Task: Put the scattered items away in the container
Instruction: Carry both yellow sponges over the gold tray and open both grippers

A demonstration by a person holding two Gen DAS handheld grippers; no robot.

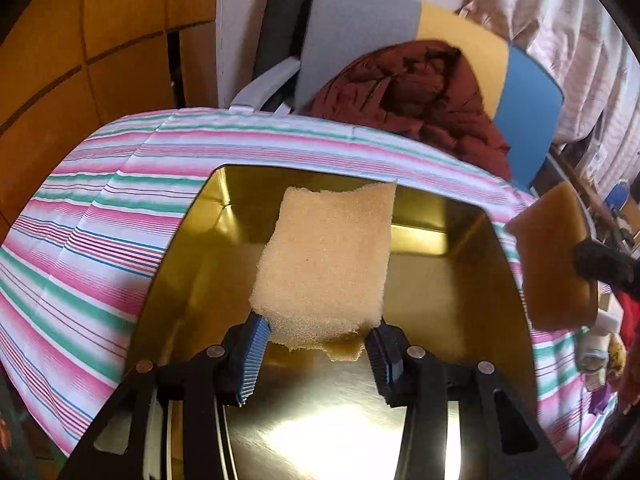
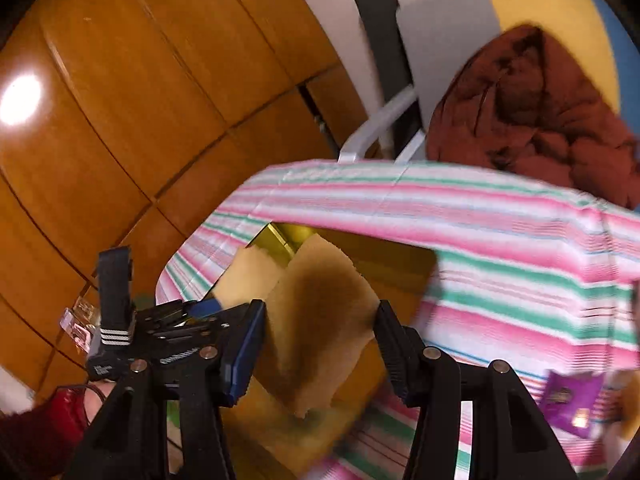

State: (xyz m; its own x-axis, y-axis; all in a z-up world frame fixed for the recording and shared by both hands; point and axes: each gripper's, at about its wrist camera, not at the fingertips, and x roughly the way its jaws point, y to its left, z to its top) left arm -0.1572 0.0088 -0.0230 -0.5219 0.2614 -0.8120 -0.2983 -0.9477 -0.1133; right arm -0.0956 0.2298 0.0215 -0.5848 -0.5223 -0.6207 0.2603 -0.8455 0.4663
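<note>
Sponges over the gold tin, neither dropped yet

Left gripper (image 1: 318,344) pinches a tan sponge (image 1: 326,256) above the empty gold container (image 1: 504,280); right gripper (image 2: 320,344) clamps a second sponge (image 2: 320,320) near its rim. Farther off, a purple packet (image 2: 570,400) waits on the striped cloth (image 1: 100,220).

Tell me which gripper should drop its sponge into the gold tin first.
Left, probably. The left gripper holds its sponge piece directly over the open gold tin. The right gripper holds its own sponge nearer the tin's rim, partly over the striped cloth.
</note>
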